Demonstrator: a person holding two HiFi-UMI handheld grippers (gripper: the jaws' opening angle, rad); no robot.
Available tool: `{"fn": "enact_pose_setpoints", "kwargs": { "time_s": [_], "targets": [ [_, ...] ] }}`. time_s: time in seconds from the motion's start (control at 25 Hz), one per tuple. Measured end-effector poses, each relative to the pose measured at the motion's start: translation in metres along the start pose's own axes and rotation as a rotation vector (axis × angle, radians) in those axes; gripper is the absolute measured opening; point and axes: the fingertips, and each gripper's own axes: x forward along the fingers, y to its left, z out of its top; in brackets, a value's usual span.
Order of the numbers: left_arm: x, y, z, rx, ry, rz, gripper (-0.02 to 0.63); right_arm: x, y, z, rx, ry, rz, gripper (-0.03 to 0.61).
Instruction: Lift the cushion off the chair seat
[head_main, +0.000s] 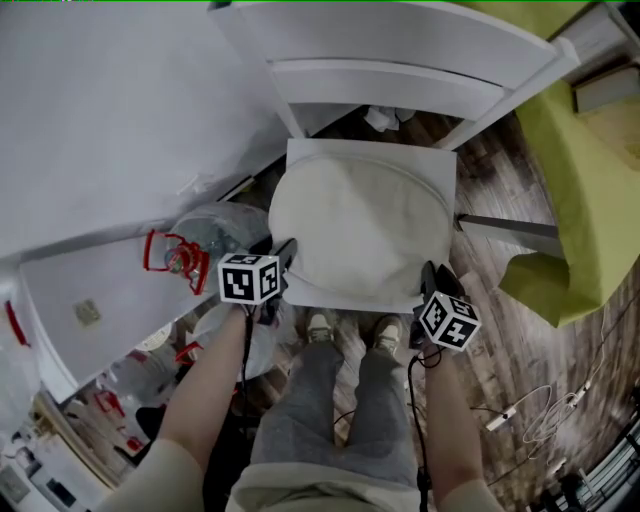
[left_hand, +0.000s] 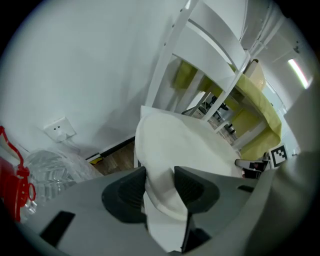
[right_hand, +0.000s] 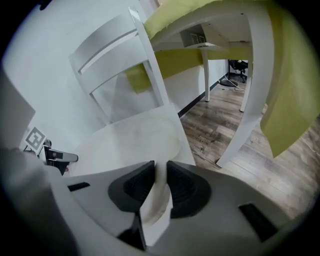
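The left gripper (left_hand: 160, 186) and right gripper (right_hand: 161, 181) are pinching the cushion (head_main: 360, 215) at its front corners on the chair seat (head_main: 302, 152) — likely soft, light and floppy.

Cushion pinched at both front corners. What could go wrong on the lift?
The left gripper and right gripper pinch the cushion only at its front edge; it could slip out. Its unheld rear may sag and catch the chair back. The jug beside the left gripper might get knocked.

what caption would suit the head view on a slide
Seen from above, the left gripper and right gripper clamp the near corners of the cushion on the white chair
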Motion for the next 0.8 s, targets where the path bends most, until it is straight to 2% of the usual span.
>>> {"fn": "enact_pose_setpoints", "kwargs": {
  "time_s": [0.12, 0.32, 0.48, 0.8],
  "targets": [
    [-0.017, -0.01, 0.003, -0.039, -0.026, -0.024, 0.176, -0.017, 0.005, 0.013, -0.032, -0.018, 0.011, 0.086],
    [-0.053, -0.027, 0.015, -0.034, -0.053, -0.036, 0.161, -0.056, 0.021, 0.04, -0.08, -0.063, 0.051, 0.081],
    [-0.091, -0.051, 0.031, -0.071, -0.081, -0.098, 0.152, -0.1, 0.03, 0.068, -0.102, -0.108, 0.043, 0.08],
    [-0.182, -0.092, 0.071, 0.009, -0.167, -0.12, 0.146, -0.196, 0.066, 0.127, -0.129, -0.202, 0.067, 0.077]
  ]
}}
